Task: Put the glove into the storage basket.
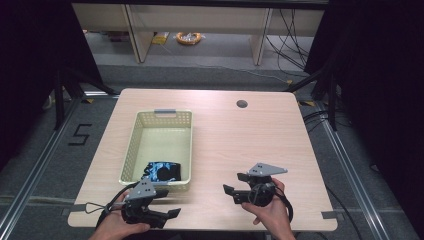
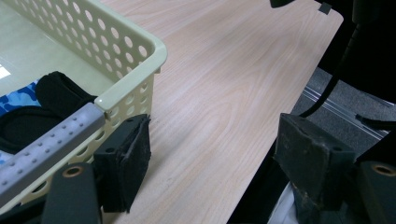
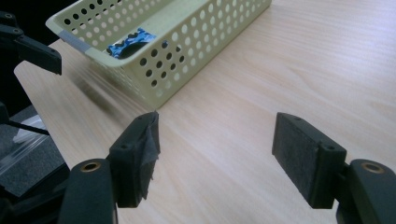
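Both tongs stand wide apart and grip nothing: my left tongs (image 1: 167,214) hover at the table's (image 1: 235,135) near edge just beside the basket (image 1: 162,116), and my right tongs (image 1: 231,194) hang over bare wood well to its right, jaws pointing toward it. One blue-and-black fabric piece (image 1: 163,171) lies crumpled in the near end of that pale perforated basket, against the front wall. I judge it light, soft and floppy (padded, by the rolled black edge in the left gripper view (image 2: 56,93)), so it will sag and drape once lifted. I would pinch a raised black fold from above, not the flat patterned part, and clear the basket rim before drawing it out; the basket itself looks light enough to slide.
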Action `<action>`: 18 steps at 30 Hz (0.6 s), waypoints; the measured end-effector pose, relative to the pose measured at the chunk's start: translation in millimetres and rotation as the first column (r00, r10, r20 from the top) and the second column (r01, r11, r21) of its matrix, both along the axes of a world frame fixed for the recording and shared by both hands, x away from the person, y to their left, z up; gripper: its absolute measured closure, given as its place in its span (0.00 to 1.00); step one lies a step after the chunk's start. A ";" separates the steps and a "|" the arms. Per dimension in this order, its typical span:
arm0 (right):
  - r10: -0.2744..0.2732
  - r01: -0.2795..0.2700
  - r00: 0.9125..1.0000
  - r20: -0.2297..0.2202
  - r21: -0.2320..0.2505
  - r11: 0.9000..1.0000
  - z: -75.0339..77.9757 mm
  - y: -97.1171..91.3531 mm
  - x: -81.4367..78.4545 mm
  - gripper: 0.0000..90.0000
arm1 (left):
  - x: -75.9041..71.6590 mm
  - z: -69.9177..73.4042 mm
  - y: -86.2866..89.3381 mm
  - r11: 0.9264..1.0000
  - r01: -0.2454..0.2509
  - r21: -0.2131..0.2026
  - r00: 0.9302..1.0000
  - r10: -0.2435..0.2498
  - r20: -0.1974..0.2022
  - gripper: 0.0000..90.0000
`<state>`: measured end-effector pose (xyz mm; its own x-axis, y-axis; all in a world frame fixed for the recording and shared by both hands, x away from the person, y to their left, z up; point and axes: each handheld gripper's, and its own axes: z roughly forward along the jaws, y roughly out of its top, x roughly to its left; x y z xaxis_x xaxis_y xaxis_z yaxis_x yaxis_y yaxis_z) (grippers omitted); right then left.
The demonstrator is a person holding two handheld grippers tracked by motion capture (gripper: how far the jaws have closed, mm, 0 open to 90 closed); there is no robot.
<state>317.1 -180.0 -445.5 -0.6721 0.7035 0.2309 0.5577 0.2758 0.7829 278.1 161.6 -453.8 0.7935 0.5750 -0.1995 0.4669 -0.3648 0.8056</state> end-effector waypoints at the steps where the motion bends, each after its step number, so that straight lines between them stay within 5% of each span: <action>1: 0.001 -0.001 1.000 -0.001 -0.004 1.000 -1.5 -3.5 -1.7 0.36 | 0.0 0.4 1.3 1.000 0.007 0.009 1.000 -0.007 0.006 0.29; 5: -0.022 0.023 0.999 -0.026 0.025 0.999 -7.7 -8.1 -11.2 0.33 | -3.0 -2.9 2.0 1.000 -0.008 0.000 1.000 0.008 0.015 0.28; 6: -0.002 0.002 1.000 0.004 0.014 1.000 -9.9 -10.5 -10.5 0.31 | -4.5 -4.7 1.4 1.000 -0.014 -0.011 1.000 0.014 0.009 0.28; 17: 0.003 -0.003 1.000 0.009 0.017 1.000 -21.5 -14.8 -30.3 0.25 | -11.7 -20.3 -1.4 1.000 0.004 0.016 1.000 -0.004 0.007 0.24; 18: -0.015 0.015 1.000 -0.021 0.011 1.000 -21.5 -14.0 -34.3 0.24 | -13.1 -21.5 -1.8 1.000 -0.007 0.020 1.000 0.007 -0.001 0.24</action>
<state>282.8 -194.1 -467.0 -0.6568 0.7107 0.2522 0.5776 0.2591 0.7741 264.9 159.8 -475.4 0.7892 0.5846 -0.1883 0.4701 -0.3778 0.7977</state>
